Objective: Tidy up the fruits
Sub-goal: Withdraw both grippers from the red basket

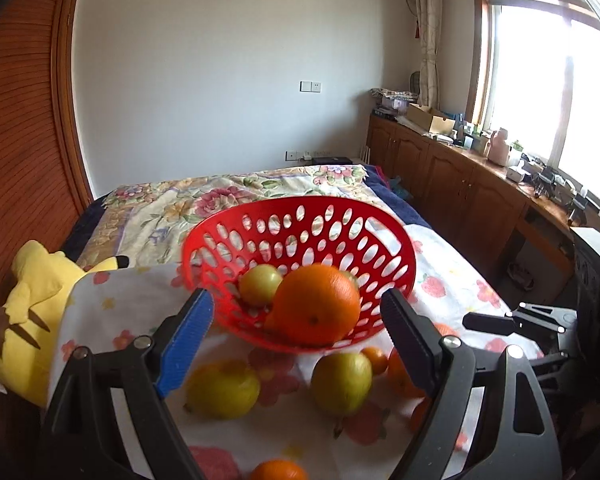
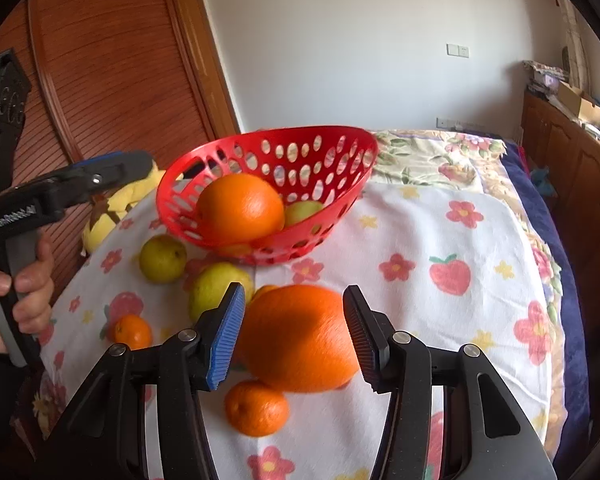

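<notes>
Bright window (image 1: 548, 80) glare; fisheye edges dark, blurred.

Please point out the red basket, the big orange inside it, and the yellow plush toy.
red basket (image 1: 300, 216), left wrist view, far perforated wall
big orange (image 1: 316, 306), left wrist view, middle of peel
yellow plush toy (image 1: 32, 292), left wrist view, body

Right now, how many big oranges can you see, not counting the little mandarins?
2. The first orange sits in the red basket; the second orange is between the jaws of the right gripper. The basket's fruit may hide more.

We see a yellow plush toy (image 1: 32, 308) beside the bed (image 1: 220, 200), a wooden cabinet (image 1: 452, 176), our bright window (image 1: 540, 92), a wall socket (image 1: 310, 86)
</notes>
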Tool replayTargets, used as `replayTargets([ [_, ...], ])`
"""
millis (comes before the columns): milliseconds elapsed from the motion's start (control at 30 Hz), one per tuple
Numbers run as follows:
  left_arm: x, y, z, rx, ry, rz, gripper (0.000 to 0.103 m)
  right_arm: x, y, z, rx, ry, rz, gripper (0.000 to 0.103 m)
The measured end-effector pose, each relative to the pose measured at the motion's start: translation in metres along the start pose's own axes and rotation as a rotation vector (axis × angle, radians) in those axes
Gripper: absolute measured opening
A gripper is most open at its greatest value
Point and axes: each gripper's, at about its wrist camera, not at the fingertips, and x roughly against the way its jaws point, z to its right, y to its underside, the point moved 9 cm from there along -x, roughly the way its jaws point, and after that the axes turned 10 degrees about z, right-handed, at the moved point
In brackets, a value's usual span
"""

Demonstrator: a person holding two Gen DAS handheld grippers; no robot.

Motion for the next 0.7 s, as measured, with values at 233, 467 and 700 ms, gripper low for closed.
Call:
replayTargets([
  [233,0.029,0.02,-0.012,-0.008,0.003,0.006,0.086,0.005,0.019,-0.012,-0.011,0.006,-0.005,0.052],
  [467,0.043,0.052,-0.017,-0.003,0.014,-0.037,0.086,0.016,0.04,-0.025,0.02,0.016,-0.019,0.052],
  [700,0.05,0.083,-0.021,-0.015,-0.012,-0.06,0.086,0.013,0.069,-0.03,0.026,0.019,-0.065,0.051],
])
